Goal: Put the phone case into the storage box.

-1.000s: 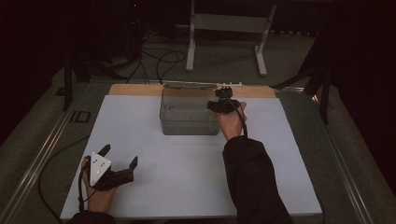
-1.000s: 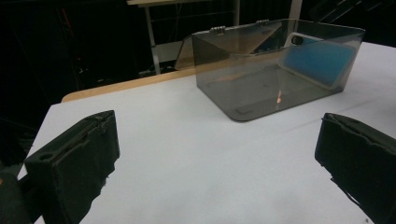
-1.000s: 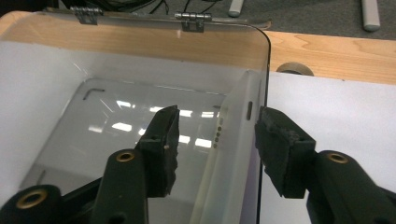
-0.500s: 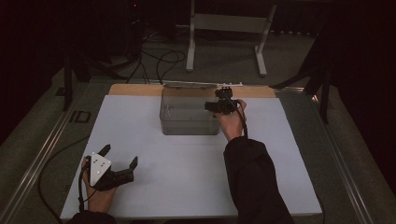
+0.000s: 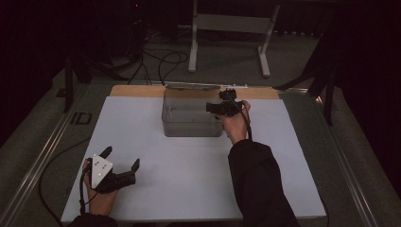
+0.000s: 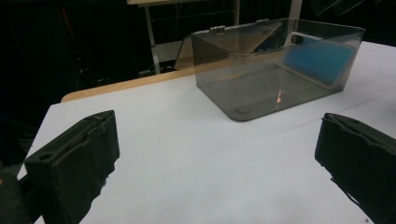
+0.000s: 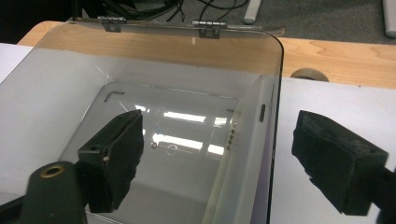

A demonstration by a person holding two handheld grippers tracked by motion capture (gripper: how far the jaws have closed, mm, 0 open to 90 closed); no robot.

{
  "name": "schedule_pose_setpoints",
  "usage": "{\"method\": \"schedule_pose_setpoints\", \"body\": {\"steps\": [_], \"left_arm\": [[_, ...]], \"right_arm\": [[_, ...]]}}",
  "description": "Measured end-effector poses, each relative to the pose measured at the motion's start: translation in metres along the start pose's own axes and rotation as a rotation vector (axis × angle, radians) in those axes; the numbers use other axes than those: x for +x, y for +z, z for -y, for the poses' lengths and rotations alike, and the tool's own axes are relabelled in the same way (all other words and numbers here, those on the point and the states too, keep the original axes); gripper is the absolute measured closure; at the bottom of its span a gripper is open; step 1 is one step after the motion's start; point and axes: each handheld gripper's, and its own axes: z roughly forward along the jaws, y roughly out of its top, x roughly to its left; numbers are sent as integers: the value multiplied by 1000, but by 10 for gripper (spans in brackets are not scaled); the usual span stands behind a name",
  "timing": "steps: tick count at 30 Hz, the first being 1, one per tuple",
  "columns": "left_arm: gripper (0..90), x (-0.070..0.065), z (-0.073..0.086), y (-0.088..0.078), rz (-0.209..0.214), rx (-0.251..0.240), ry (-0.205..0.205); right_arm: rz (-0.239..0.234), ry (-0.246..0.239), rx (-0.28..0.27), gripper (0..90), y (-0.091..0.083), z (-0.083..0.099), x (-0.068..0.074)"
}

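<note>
A clear grey plastic box stands at the back middle of the white table, its hinged lid folded open behind it. Inside, a phone with a blue back leans on edge against the right wall. My right gripper hovers over that wall, pointing down. In the right gripper view its jaws have just been opening; the phone's pale edge and the box wall stand between them, untouched by the pads. My left gripper rests open and empty on the table at the front left.
A bare wooden strip runs along the table's back edge behind the box. A white metal stand and cables lie on the floor beyond. White table surface stretches between the two hands.
Both hands have kept their places. The right gripper still hangs over the box's right wall; its jaws are too small in the high view to show a difference.
</note>
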Motion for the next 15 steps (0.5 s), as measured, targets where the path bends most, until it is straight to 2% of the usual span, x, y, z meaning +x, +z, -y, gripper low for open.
{"method": "schedule_pose_setpoints", "body": {"steps": [7,15], "left_arm": [[7,0,0,0,-2,0,1],[7,0,0,0,-4,2,4]], "right_arm": [[-6,-22,-6,136,-6,1,-2],[-52,-32,-17,138,-12,4,-10]]}}
